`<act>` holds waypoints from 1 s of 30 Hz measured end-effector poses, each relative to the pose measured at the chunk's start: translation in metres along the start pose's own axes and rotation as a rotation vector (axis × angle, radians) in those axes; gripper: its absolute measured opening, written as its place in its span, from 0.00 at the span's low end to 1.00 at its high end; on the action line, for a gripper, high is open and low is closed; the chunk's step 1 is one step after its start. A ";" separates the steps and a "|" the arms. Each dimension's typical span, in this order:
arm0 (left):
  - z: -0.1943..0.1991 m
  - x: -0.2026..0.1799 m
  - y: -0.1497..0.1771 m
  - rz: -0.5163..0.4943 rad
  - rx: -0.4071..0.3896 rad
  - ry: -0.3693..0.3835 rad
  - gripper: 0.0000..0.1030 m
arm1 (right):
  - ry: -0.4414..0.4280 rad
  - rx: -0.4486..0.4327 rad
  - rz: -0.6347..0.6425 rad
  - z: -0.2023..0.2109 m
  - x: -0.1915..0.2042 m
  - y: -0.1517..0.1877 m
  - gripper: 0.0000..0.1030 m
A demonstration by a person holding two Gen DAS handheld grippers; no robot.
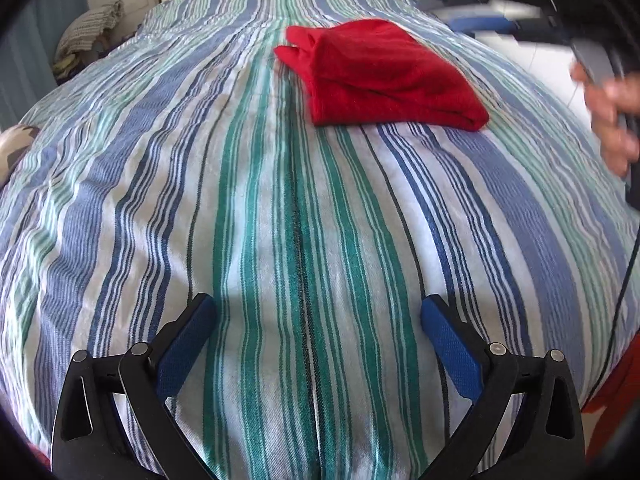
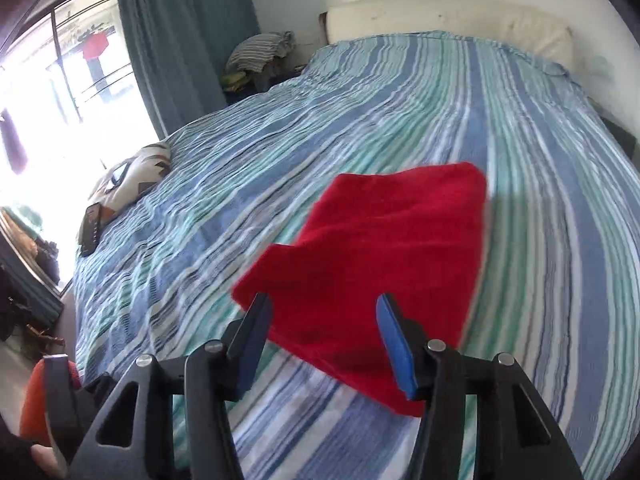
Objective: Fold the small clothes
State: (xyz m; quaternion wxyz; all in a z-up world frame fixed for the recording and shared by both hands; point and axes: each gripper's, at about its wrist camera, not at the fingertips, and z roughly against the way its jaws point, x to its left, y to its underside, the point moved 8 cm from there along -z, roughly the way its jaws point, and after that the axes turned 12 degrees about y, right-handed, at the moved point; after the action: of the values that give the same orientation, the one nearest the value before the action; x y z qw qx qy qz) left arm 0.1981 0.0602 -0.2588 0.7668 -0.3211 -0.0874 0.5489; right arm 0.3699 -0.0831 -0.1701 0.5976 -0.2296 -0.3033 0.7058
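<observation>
My right claw [image 2: 324,312] is released, its pads clear of the folded red garment [image 2: 384,248] lying at lower centre on the striped bed [image 2: 400,92]. I'd back away without snagging the fold. My left claw [image 1: 318,316] gapes empty at bottom centre. No writing is readable.
</observation>
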 end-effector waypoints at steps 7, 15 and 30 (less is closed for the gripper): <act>0.030 0.002 -0.052 0.096 -0.096 0.074 0.99 | 0.021 0.175 -0.031 -0.047 -0.022 0.063 0.53; 0.001 0.018 -0.201 0.165 -0.216 0.087 0.99 | 0.021 -0.043 -0.111 -0.002 -0.042 -0.021 0.53; -0.074 0.045 -0.167 0.156 -0.031 0.013 0.99 | -0.023 0.128 -0.233 -0.086 -0.054 -0.039 0.53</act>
State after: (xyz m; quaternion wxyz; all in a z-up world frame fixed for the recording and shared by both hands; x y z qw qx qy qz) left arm 0.3825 0.0390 -0.2281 0.7171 -0.3423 -0.0659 0.6035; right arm 0.4661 -0.1192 -0.2063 0.6855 -0.1461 -0.2891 0.6520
